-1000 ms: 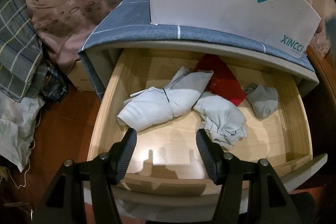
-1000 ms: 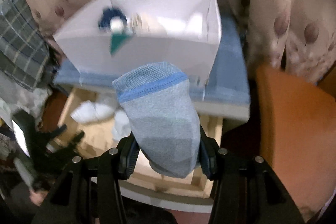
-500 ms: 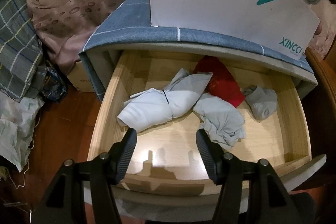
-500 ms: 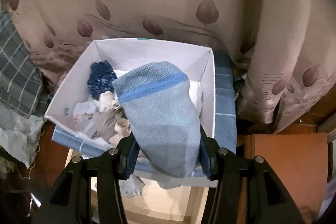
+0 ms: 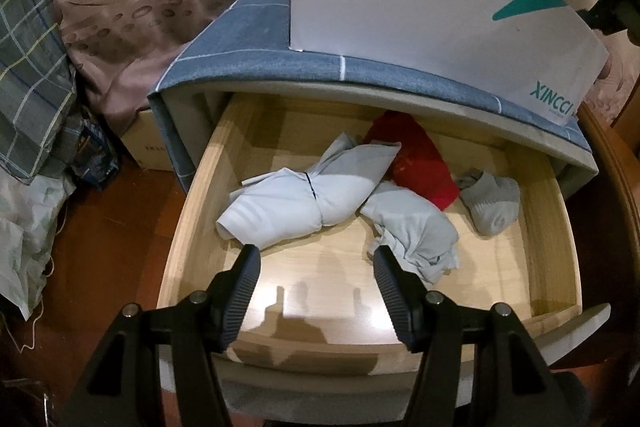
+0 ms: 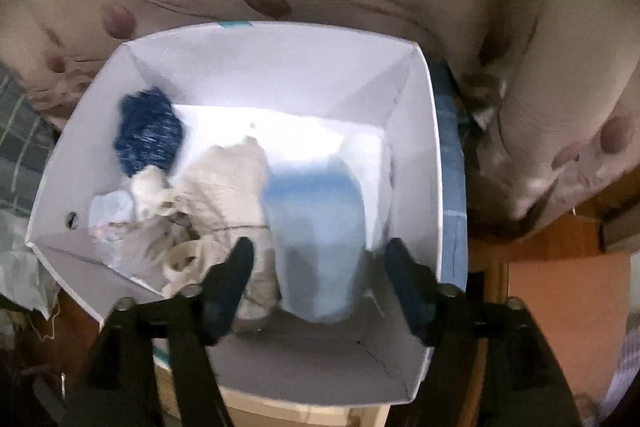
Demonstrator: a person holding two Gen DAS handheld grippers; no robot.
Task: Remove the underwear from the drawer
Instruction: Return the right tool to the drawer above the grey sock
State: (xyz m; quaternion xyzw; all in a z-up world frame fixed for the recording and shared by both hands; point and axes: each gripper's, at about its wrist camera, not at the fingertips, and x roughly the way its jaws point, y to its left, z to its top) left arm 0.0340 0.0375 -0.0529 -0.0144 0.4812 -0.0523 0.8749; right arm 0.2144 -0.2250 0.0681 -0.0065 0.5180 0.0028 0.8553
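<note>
The right gripper (image 6: 318, 259) was positioned over the white box (image 6: 416, 131) with its jaws opening; a blue-grey garment (image 6: 316, 227), blurred, lay between the fingers, and neither pad appeared to press on it. It sat inside the box by the right wall, beside a cream bundle (image 6: 224, 187) and a dark blue item (image 6: 148, 135). The left gripper (image 5: 316, 267) hung over the near part of the open wooden drawer (image 5: 192, 211), jaws parted and holding nothing. In the drawer lay a pale grey rolled garment (image 5: 304, 199), a crumpled grey piece (image 5: 416, 231) touching it, a red garment (image 5: 416, 163) behind them, and a grey sock (image 5: 492, 203) to the right. The box stood on the blue cloth-covered cabinet top (image 5: 256, 43).
</note>
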